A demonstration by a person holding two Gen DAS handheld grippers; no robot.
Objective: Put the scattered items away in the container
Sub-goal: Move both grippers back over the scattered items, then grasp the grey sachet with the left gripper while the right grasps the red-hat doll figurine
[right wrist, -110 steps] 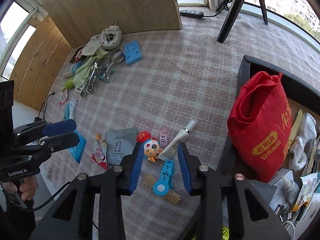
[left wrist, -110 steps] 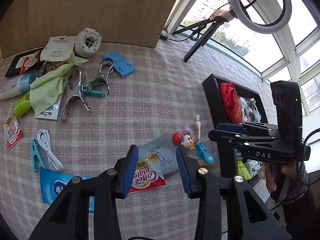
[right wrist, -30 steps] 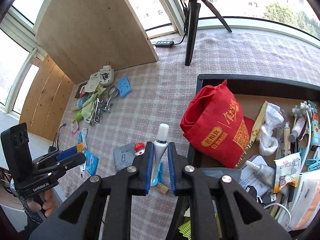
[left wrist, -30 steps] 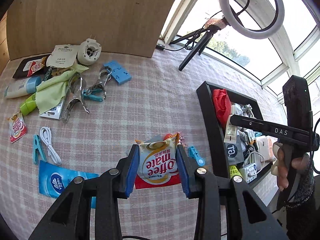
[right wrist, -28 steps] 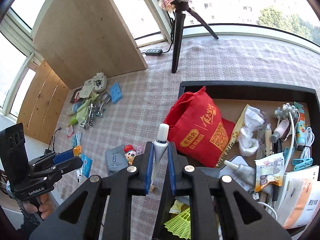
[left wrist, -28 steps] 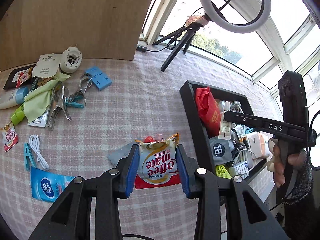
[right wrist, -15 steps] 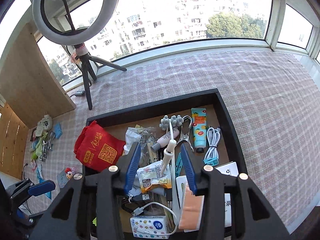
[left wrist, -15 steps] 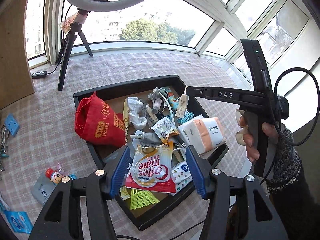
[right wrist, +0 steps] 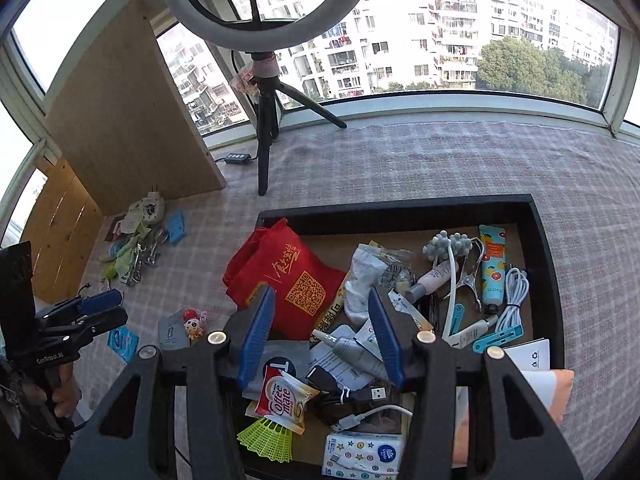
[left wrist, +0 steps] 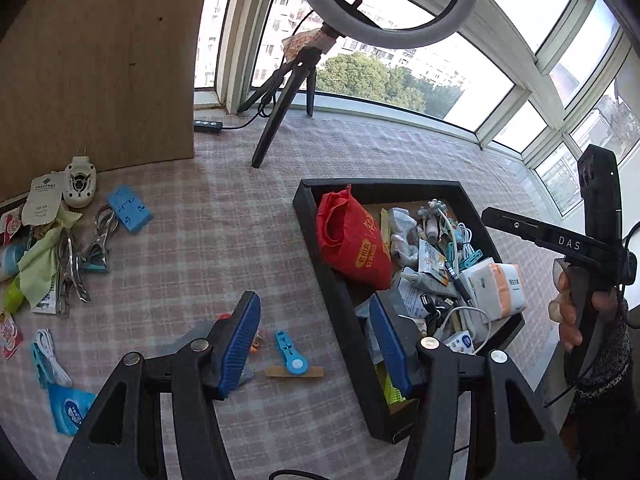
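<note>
The black box (left wrist: 308, 200) (right wrist: 400, 206) holds a red bag (right wrist: 280, 276), the Coffee mate sachet (right wrist: 284, 398), a white tube (right wrist: 468, 332) and several other items. My left gripper (left wrist: 313, 299) hangs over the box's left rim and the table beside it, jaws closing with nothing between them. A blue clip on a wooden stick (left wrist: 290, 360) lies just below it. My right gripper (right wrist: 320, 294) stands open and empty above the box's middle. On the cloth remain a grey packet (right wrist: 172, 332), a toy figure (right wrist: 194, 322) and a blue tissue pack (left wrist: 68, 412).
At the far left lies a pile with a green cloth (left wrist: 40, 264), metal clamps (left wrist: 72, 268), a blue plate (left wrist: 129, 208) and a white adapter (left wrist: 80, 178). A ring light's tripod (left wrist: 280, 116) stands behind the box, beside a wooden board (left wrist: 100, 60).
The Coffee mate sachet left my left gripper and now lies in the box; that gripper swung back left toward the table. My right gripper opened, and the white tube it held now lies in the box.
</note>
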